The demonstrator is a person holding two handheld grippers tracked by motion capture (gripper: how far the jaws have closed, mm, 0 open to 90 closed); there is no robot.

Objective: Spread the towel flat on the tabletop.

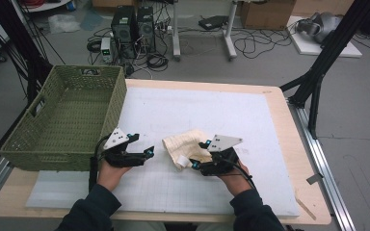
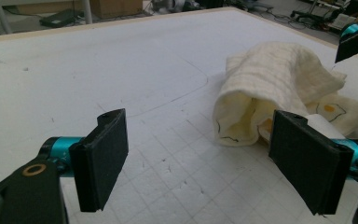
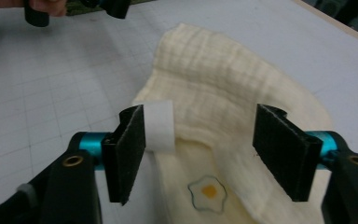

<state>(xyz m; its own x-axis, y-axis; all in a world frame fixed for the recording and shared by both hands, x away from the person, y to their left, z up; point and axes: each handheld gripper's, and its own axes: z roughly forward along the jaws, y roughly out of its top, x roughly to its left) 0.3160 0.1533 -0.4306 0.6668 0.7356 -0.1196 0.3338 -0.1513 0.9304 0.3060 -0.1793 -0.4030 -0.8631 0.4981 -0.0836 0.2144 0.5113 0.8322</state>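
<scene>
Cloth (image 1: 185, 147) edge under right gripper (image 1: 198, 155)

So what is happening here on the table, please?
A person works on a cream cloth lying crumpled on the white mat, with tongs in each hand. The right tongs straddle the cloth's folded edge by its white label, not yet pinching. The left tongs wait open beside it. A green basket stands at the left.
</scene>
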